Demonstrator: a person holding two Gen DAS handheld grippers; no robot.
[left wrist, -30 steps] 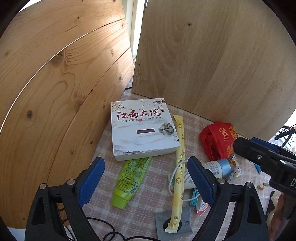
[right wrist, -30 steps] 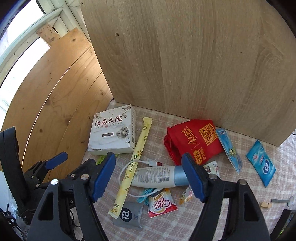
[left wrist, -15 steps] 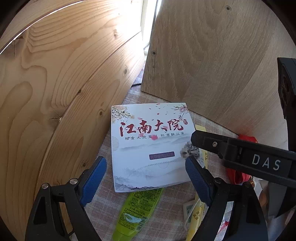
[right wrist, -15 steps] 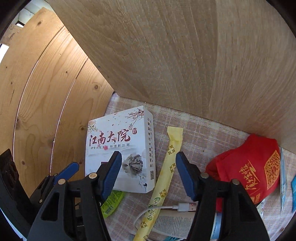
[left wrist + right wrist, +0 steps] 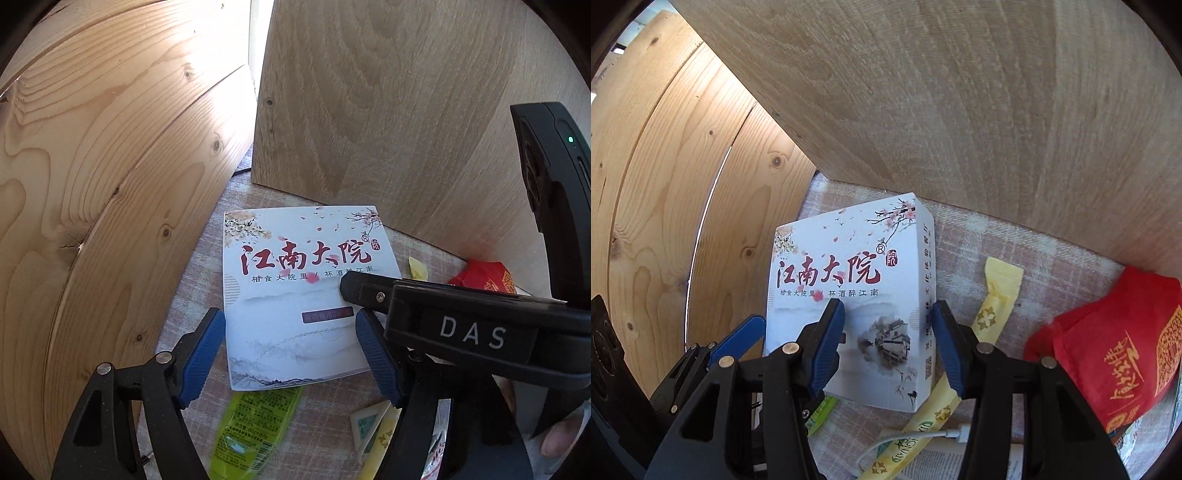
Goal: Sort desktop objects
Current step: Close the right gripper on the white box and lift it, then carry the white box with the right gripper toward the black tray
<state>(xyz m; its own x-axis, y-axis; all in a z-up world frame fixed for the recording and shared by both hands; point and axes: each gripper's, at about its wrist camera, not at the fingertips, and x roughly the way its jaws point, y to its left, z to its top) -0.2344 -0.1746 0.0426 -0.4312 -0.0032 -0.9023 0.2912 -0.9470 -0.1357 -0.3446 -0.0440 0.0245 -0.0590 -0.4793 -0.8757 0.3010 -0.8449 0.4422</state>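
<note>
White flat cardboard box (image 5: 299, 295) with red Chinese lettering: lies on the checked cloth of the bench (image 5: 207, 266), in the corner of two wooden panels (image 5: 110, 184).
Left tool (image 5: 291, 354): spread, blue pads flanking the box's near end, no visible pinch.
Right tool (image 5: 886, 339): spread, one pad over the lid, one beside the box's right edge.
Adjacent: green tube (image 5: 255, 424), yellow stick sachet (image 5: 993, 306), red fabric bag (image 5: 1126, 332).
Risk, as judged: both tools crowd one box; closing together could collide, or skew the box.
</note>
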